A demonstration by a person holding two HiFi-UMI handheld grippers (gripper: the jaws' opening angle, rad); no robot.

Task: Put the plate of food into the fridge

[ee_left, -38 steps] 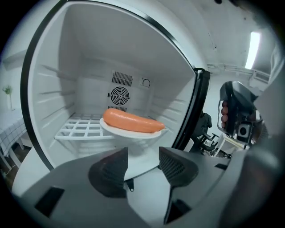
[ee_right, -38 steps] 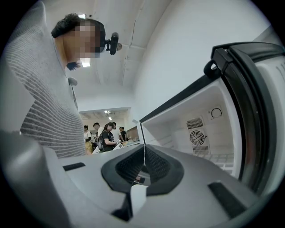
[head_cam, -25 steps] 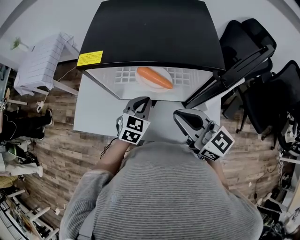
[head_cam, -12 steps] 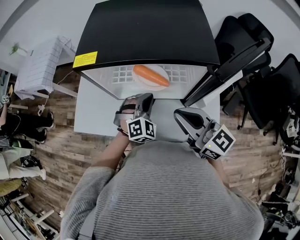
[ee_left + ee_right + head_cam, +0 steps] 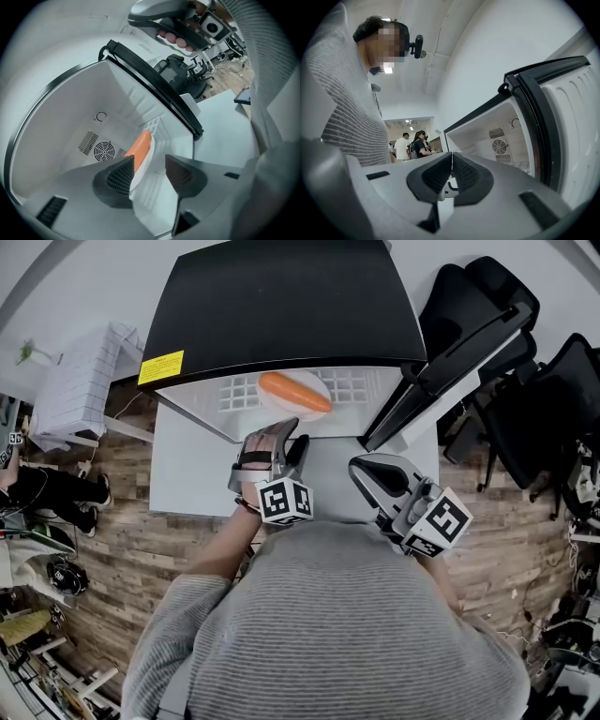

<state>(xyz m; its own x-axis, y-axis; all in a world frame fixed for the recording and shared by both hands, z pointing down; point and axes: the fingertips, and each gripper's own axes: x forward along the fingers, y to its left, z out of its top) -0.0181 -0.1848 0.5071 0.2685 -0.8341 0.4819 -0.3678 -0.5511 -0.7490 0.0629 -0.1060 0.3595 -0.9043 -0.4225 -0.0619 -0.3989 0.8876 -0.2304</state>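
Observation:
A white plate (image 5: 283,409) with an orange carrot (image 5: 294,392) rests on the wire shelf inside the open black-topped fridge (image 5: 281,306). My left gripper (image 5: 287,432) sits at the fridge mouth, just in front of the plate. In the left gripper view its jaws are opening: the plate (image 5: 143,166) rim with the carrot (image 5: 139,146) stands between them, close to the left pad, and the pads do not press on it. My right gripper (image 5: 361,470) hangs to the right near the door, shut (image 5: 451,176) with nothing in it.
The fridge door (image 5: 422,381) swings open to the right, next to my right gripper. Black office chairs (image 5: 497,306) crowd the right side. A white radiator-like rack (image 5: 80,371) stands at the left. The fridge sits on a white stand (image 5: 187,465) over wooden floor.
My left gripper has rolled onto its side and its jaws have gone from shut to spread apart. Plate and carrot stay on the shelf. My right gripper has hardly moved.

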